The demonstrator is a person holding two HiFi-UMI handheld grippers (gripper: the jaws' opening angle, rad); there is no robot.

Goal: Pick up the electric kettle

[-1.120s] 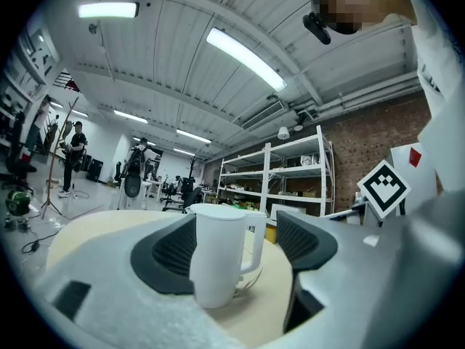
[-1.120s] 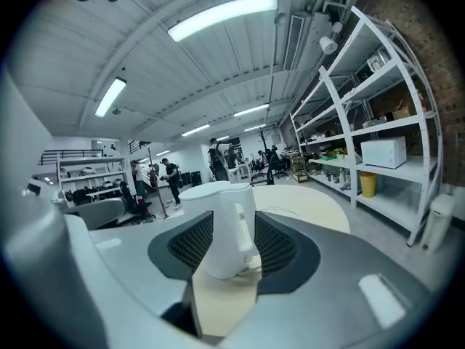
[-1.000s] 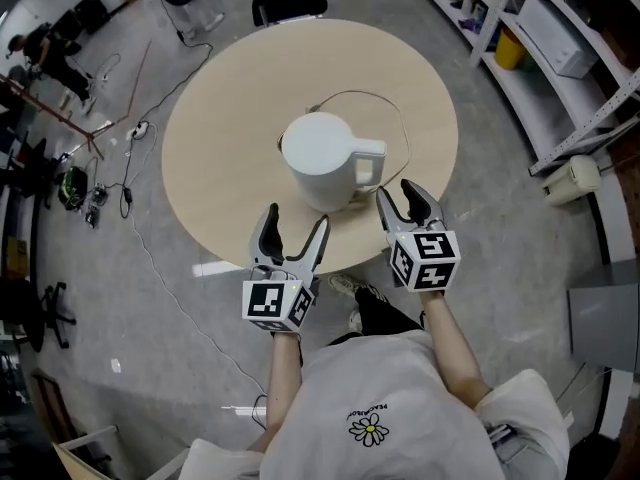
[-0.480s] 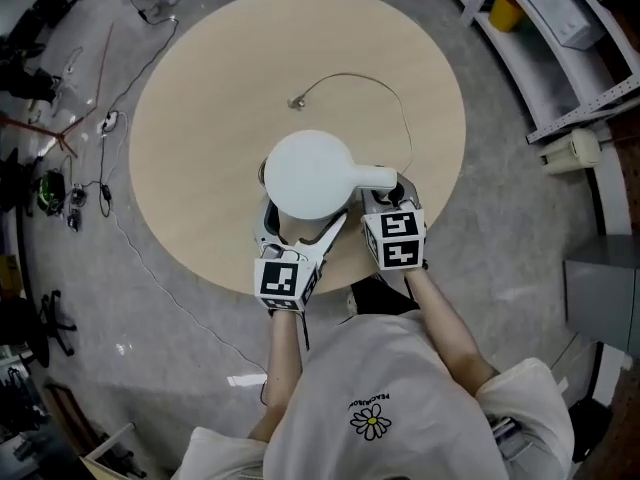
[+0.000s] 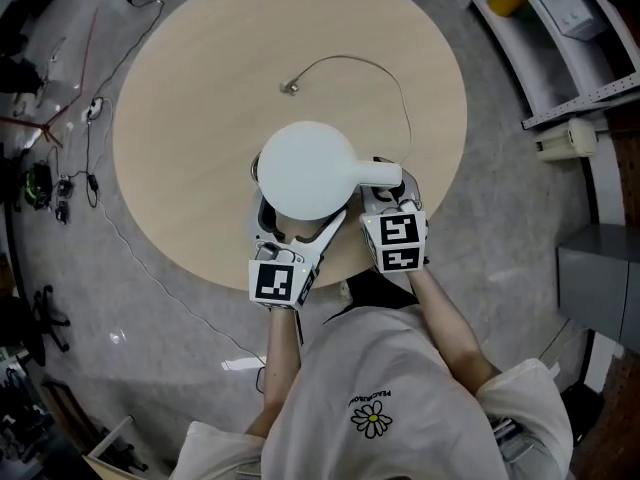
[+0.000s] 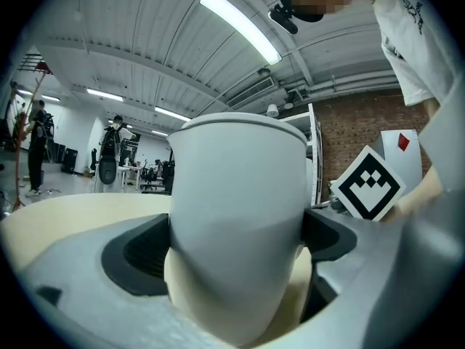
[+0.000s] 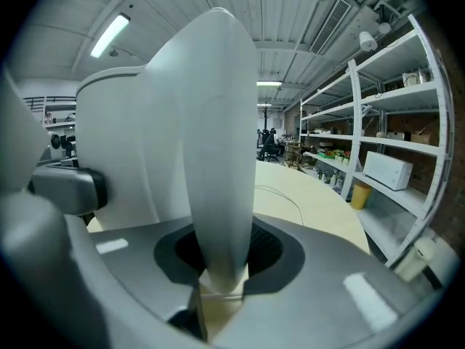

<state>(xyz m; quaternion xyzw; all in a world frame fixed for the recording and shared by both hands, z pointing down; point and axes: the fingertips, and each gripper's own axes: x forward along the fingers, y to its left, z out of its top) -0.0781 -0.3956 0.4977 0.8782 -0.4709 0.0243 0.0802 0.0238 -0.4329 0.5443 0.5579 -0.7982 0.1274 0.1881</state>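
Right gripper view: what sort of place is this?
Probably a lab or workshop: open metal shelving with stored items, exposed ceiling ducts with strip lights, and loose cables on the bare floor.

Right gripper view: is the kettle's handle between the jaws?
Yes, the kettle's handle stands between the two dark pads of the right gripper, whose jaws have just been closing on it.

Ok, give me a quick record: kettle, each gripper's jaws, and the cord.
kettle: white, upright on the round table, towards the person's edge
left gripper: jaws wide, have just been opening, kettle body between them
right gripper: jaws have just been closing, now on the handle
cord: loose on the table beyond the kettle
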